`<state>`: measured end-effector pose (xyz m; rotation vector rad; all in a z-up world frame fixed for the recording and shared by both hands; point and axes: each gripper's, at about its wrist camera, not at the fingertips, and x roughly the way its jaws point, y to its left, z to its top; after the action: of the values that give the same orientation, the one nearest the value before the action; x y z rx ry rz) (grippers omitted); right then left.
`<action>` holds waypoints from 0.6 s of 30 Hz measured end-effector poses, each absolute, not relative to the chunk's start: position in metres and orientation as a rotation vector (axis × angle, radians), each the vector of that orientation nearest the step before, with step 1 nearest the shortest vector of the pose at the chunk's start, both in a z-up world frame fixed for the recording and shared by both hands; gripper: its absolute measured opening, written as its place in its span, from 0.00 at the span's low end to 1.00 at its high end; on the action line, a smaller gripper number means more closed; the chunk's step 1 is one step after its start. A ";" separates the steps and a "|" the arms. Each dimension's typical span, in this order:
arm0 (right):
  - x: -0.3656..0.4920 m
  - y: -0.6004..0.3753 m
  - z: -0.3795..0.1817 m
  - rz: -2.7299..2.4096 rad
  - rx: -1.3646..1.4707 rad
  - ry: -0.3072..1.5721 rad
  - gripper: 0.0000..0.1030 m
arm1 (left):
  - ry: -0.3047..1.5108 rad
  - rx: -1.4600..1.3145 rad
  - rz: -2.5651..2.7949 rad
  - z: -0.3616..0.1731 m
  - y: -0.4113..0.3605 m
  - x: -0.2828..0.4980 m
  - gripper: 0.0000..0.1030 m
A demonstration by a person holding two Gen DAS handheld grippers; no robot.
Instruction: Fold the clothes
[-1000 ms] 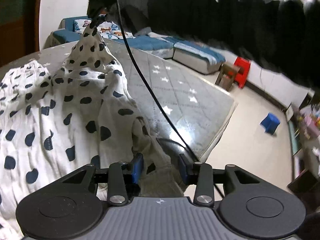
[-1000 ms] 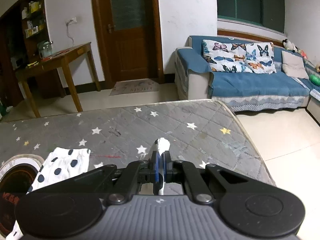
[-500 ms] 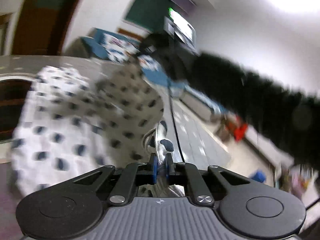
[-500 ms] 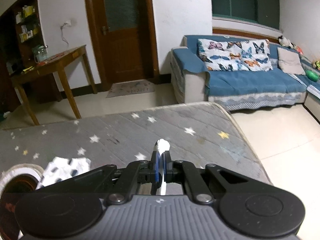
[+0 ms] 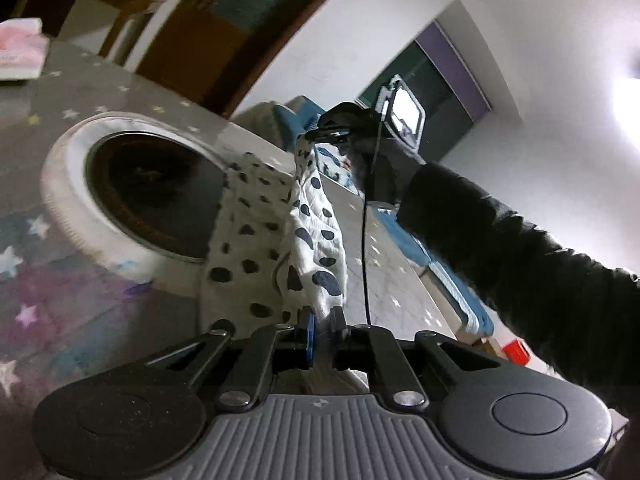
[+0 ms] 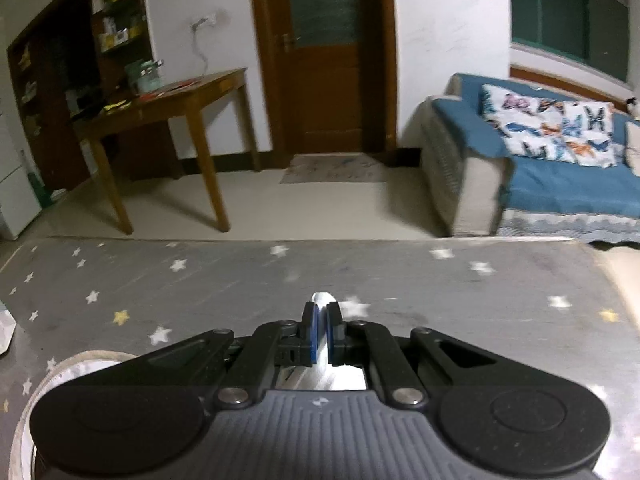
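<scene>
Left tongs (image 5: 322, 320): I see them clenched on the spotted garment (image 5: 308, 232).
Right tongs (image 6: 321, 312): clamped on a white edge of it.
Garment: stretched between both tongs, lifted above the starred surface (image 6: 224, 280), beside the round inset (image 5: 148, 184).

Both grippers pinched shut on cloth.
The left gripper (image 5: 323, 320) and the right gripper (image 6: 321, 316) each clamp fabric between their fingers; a dark sleeve (image 5: 520, 256) reaches behind.
</scene>
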<state>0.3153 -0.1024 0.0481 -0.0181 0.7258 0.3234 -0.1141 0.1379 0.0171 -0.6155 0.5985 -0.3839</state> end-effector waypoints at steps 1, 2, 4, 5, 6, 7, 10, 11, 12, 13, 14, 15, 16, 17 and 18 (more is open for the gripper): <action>0.319 -0.092 0.042 0.333 -0.022 0.733 0.04 | 0.598 -0.624 -0.372 0.016 0.141 -0.115 0.08; 0.321 -0.083 0.037 0.342 -0.026 0.738 0.04 | 0.602 -0.630 -0.362 0.014 0.143 -0.116 0.08; 0.324 -0.069 0.027 0.373 -0.020 0.756 0.06 | 0.614 -0.637 -0.343 0.011 0.147 -0.118 0.08; 0.324 -0.066 0.025 0.388 -0.014 0.761 0.10 | 0.621 -0.639 -0.335 0.009 0.149 -0.119 0.08; 0.322 -0.065 0.023 0.402 -0.007 0.763 0.11 | 0.625 -0.641 -0.333 0.007 0.150 -0.120 0.08; 0.321 -0.064 0.022 0.415 0.000 0.765 0.12 | 0.630 -0.642 -0.331 0.005 0.151 -0.121 0.08; 0.316 -0.067 0.023 0.441 0.006 0.766 0.15 | 0.638 -0.632 -0.326 0.003 0.153 -0.124 0.08; 0.313 -0.073 0.026 0.445 -0.005 0.765 0.15 | 0.639 -0.628 -0.324 0.004 0.154 -0.126 0.08; 0.311 -0.078 0.029 0.450 -0.019 0.763 0.16 | 0.639 -0.622 -0.322 0.004 0.154 -0.128 0.08; 0.308 -0.085 0.031 0.450 -0.035 0.762 0.17 | 0.638 -0.611 -0.322 0.005 0.155 -0.129 0.08; 0.304 -0.093 0.033 0.448 -0.052 0.762 0.18 | 0.638 -0.600 -0.321 0.005 0.156 -0.131 0.08; 0.301 -0.101 0.035 0.447 -0.068 0.762 0.19 | 0.638 -0.592 -0.321 0.006 0.159 -0.133 0.09; 0.299 -0.109 0.035 0.442 -0.081 0.768 0.19 | 0.640 -0.584 -0.320 0.007 0.161 -0.136 0.09; 0.298 -0.117 0.033 0.435 -0.086 0.778 0.19 | 0.644 -0.576 -0.312 0.008 0.161 -0.137 0.09; 0.297 -0.125 0.031 0.429 -0.087 0.789 0.19 | 0.648 -0.568 -0.304 0.008 0.162 -0.138 0.10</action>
<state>0.2970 -0.1251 0.0308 -0.0869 0.7894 0.4291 -0.1376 0.1617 0.0080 -0.5675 0.6475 -0.3043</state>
